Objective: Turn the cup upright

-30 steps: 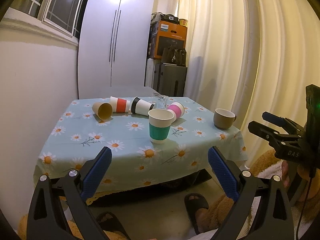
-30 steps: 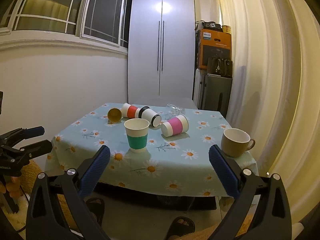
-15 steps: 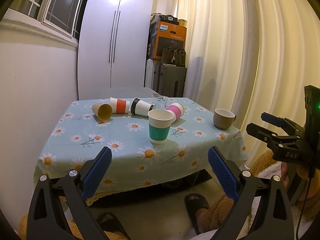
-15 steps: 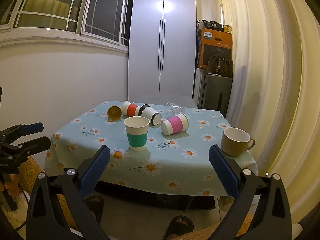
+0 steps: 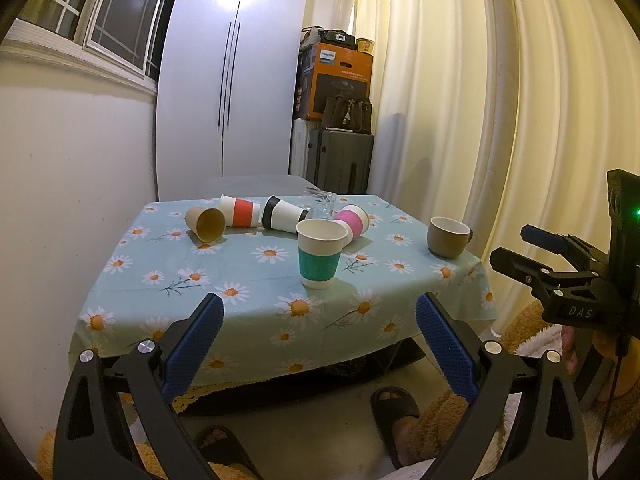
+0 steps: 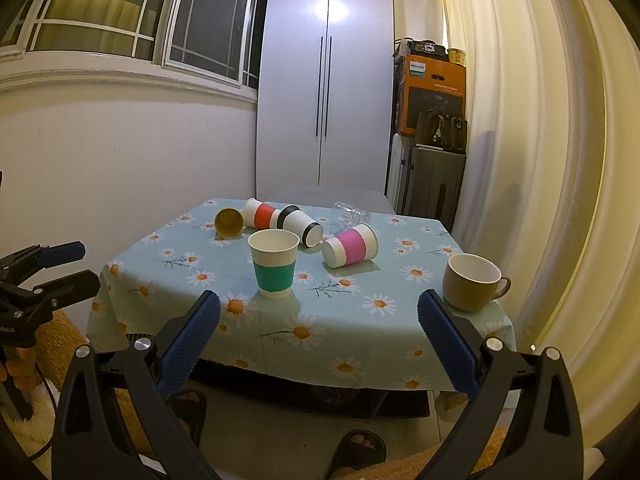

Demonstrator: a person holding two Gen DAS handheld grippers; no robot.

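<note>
Both grippers, left (image 5: 316, 326) and right (image 6: 318, 322), spread wide, empty, short of table (image 6: 360, 344). Green cup (image 6: 274, 264) upright near front edge; pink cup (image 6: 351, 245) on side just behind.

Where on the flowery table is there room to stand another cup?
Bare cloth lies along the near edge of the table in front of the green cup, and between it and the brown mug. The back is crowded: tan cup, red cup, black cup, pink cup.
</note>
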